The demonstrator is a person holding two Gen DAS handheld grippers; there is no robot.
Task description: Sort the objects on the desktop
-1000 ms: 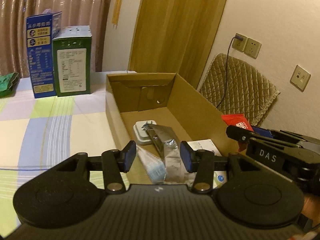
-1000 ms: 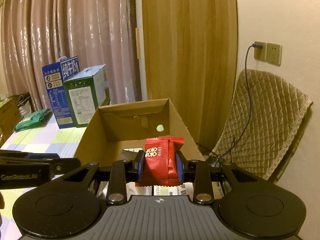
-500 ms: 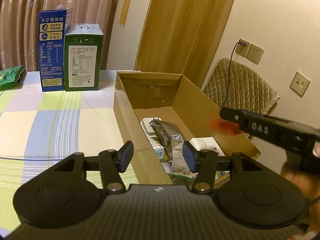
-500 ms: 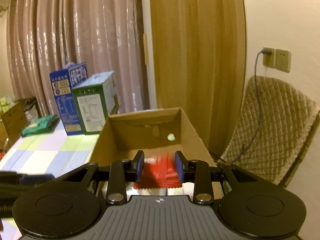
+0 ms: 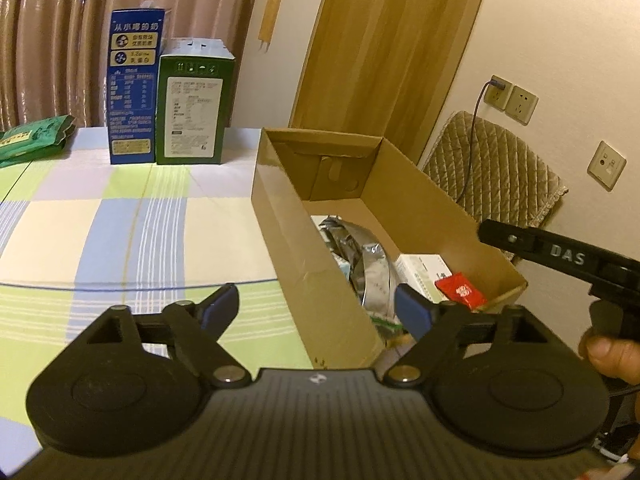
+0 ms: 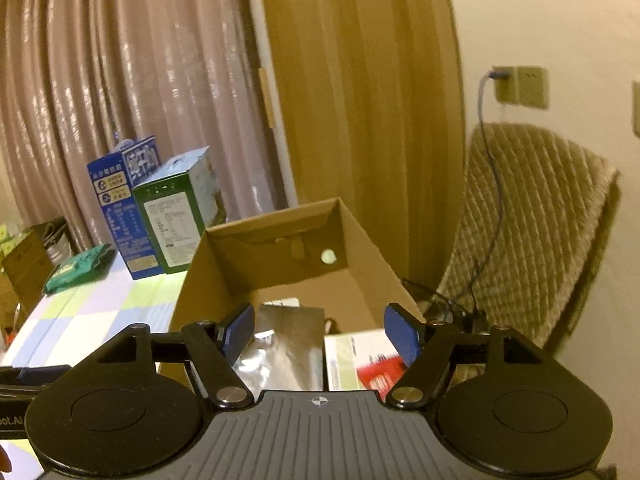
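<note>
The black gripper [image 5: 560,256] that pokes in from the right, over the cardboard box [image 5: 320,280], has the grey letters "DAS" on its side. Behind the box stands a blue carton [image 5: 134,88] with white Chinese words on top, "从小喝的奶". The green carton [image 5: 194,104] next to it has a white label, but its print is too small to read.

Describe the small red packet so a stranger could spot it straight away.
Find the open cardboard box at the right edge of the checked tablecloth. At its near end lies the red packet, resting on a white carton beside a silver foil pouch; it is the only red item inside.
</note>
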